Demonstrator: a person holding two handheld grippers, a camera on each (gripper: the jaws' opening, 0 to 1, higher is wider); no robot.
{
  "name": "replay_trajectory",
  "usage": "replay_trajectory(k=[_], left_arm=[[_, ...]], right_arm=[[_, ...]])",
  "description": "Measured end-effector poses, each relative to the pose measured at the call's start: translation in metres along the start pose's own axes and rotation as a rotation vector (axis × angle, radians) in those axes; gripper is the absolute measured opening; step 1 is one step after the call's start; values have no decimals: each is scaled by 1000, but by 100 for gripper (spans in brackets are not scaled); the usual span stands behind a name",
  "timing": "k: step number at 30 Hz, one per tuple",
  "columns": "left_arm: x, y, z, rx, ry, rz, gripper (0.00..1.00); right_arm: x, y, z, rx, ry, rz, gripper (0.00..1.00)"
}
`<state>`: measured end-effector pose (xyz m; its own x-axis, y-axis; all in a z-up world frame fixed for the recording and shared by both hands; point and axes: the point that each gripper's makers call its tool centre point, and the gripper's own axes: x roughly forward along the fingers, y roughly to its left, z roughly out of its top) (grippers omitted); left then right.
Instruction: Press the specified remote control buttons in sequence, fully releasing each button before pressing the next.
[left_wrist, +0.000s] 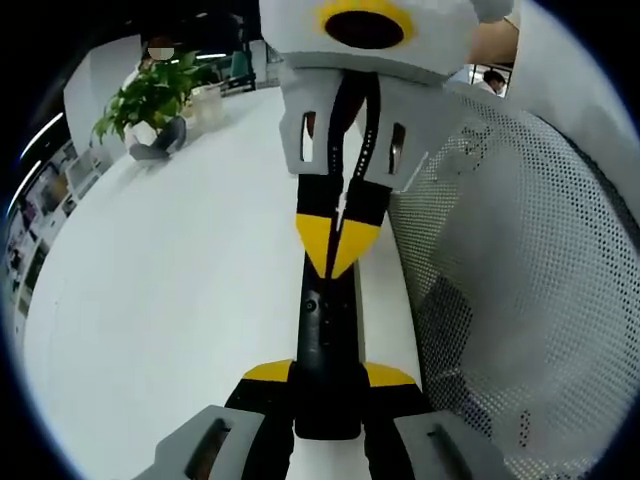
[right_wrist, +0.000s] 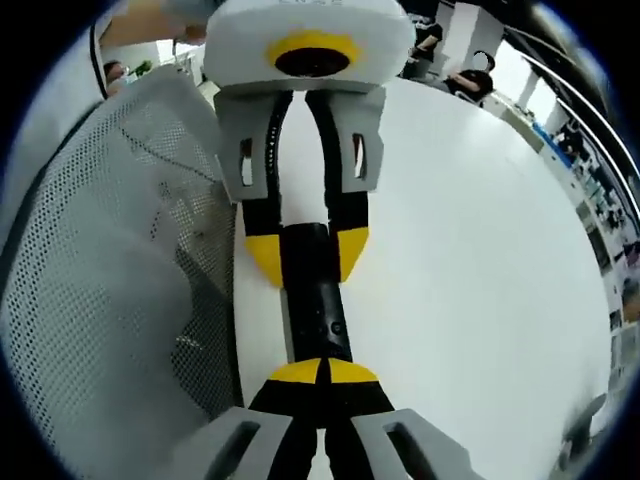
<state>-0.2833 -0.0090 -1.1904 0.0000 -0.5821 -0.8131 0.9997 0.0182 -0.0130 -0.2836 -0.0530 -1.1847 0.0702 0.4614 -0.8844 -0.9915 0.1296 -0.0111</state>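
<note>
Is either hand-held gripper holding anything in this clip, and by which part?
The left hand-held gripper clamps one end of the black remote control. The right hand-held gripper is shut, its tips resting on top of the remote, holding nothing.

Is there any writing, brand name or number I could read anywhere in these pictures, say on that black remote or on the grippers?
No text can be read.
Remote control: small marks near its buttons, too small and blurred to read.
Left gripper and right gripper: yellow and black pads, no lettering.
Shelves at the room's edge: coloured items, too blurred to read.
</note>
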Motion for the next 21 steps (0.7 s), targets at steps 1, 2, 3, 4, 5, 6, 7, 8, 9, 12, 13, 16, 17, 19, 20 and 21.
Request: replay_trajectory(k=[1,2,3,4,5,6,7,8,9,12,13,16,17,19,20,21], left_arm=[[0,0,0,0,2,0,24],[0,0,0,0,3,0,24],[0,0,0,0,4,0,24],[0,0,0,0,3,0,24],[0,0,0,0,1,0,24],[0,0,0,0,0,0,24],[0,0,0,1,-2,0,24],[0,0,0,1,-3,0,24],[0,0,0,2,-3,-1,24],[0,0,0,1,-3,-1,24],[0,0,0,1,-3,-1,24],[0,0,0,-1,-6,0,24],[0,0,0,-1,-7,0,24],[0,0,0,-1,-11,-1,24],[0,0,0,-1,-13,-2,24],[0,0,0,0,-13,-2,24]], right_arm=[[-1,0,0,-3,-2,6,0],[-1,0,-1,-4,-1,13,0],[-2,0,-1,-1,1,15,0],[-2,0,-2,-6,5,19,0],[-3,0,-3,-6,9,19,0],[-3,0,-4,-3,15,18,0],[-5,-1,-6,-7,19,14,0],[-5,-2,-7,-5,28,9,0],[-6,-1,-9,-12,25,8,0],[-6,-1,-9,-15,22,-2,0],[-6,-2,-9,-13,22,-4,0],[-5,-2,-8,-3,19,-10,0],[-4,-2,-8,2,20,-16,0],[-5,-2,-9,-2,1,-25,0],[-5,-3,-8,21,-23,-29,0],[-5,-3,-7,52,-50,-32,0]])
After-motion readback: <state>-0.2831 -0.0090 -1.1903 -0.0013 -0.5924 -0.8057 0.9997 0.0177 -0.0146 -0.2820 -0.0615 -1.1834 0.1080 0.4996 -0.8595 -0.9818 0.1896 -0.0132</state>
